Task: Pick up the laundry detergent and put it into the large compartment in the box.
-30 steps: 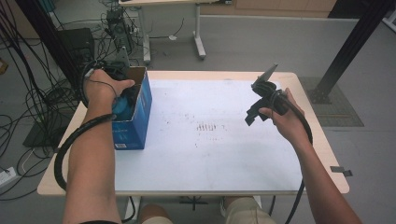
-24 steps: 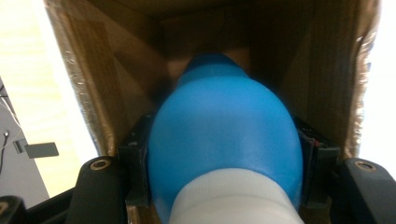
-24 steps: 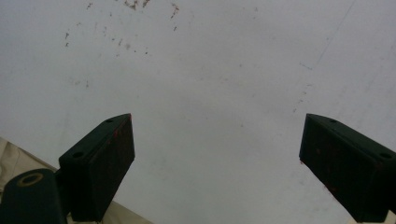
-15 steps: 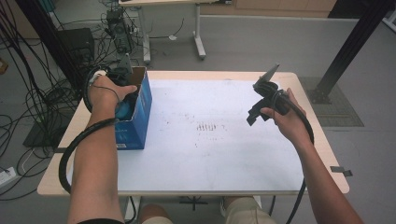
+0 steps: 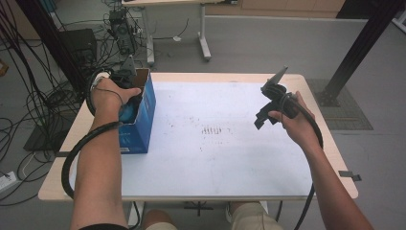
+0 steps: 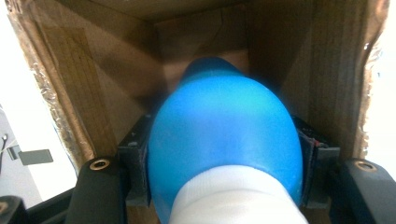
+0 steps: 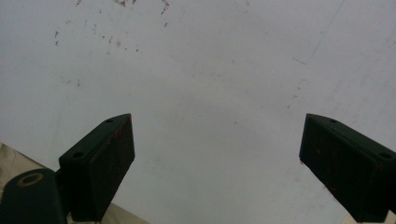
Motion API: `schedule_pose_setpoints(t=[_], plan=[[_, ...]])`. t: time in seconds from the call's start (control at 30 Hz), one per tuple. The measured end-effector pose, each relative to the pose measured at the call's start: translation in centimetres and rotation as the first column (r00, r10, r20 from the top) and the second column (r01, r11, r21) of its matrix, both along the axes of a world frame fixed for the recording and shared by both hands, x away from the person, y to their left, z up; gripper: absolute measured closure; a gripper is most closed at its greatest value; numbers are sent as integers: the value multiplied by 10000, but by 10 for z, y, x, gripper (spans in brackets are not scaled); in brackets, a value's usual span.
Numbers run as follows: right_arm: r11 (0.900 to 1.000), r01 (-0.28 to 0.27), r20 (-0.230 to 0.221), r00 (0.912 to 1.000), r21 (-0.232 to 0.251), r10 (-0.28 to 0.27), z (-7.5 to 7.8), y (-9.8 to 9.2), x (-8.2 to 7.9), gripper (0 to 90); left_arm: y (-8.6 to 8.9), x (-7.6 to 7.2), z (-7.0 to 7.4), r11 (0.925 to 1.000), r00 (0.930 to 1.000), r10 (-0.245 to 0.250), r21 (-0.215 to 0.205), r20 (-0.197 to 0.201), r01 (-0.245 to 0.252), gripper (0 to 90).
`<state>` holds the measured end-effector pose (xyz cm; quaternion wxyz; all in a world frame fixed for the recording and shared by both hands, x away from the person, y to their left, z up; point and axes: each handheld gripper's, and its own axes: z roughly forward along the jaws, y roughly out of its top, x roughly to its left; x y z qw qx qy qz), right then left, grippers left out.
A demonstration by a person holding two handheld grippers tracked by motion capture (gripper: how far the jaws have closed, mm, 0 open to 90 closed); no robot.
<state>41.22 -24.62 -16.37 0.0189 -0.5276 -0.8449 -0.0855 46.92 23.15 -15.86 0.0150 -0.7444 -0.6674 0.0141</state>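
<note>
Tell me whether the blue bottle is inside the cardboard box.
Inside: the blue plastic bottle, gripped between the left gripper jaws, has brown cardboard box walls around it.

This looks like a robotics lab or workshop: a bare grey floor [image 5: 268, 43], tangled black cables [image 5: 28, 96] and electronic gear at far left, a black metal frame post [image 5: 359, 48] at right, and a scuffed white tabletop [image 5: 215, 143].

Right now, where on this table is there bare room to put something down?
The white tabletop is bare from the blue cardboard box across to the right edge. It is crowded only at the left, where the left gripper holds a blue bottle inside the box.
</note>
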Motion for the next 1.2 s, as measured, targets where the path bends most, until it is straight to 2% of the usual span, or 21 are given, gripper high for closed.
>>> schedule_pose_setpoints(t=[1.2], plan=[[10000, 53, 2, 10000, 45, -53, 0, -2, 2, 101, 1, 0, 0, 10000, 10000, 54, -76, 44, -53, 369]])
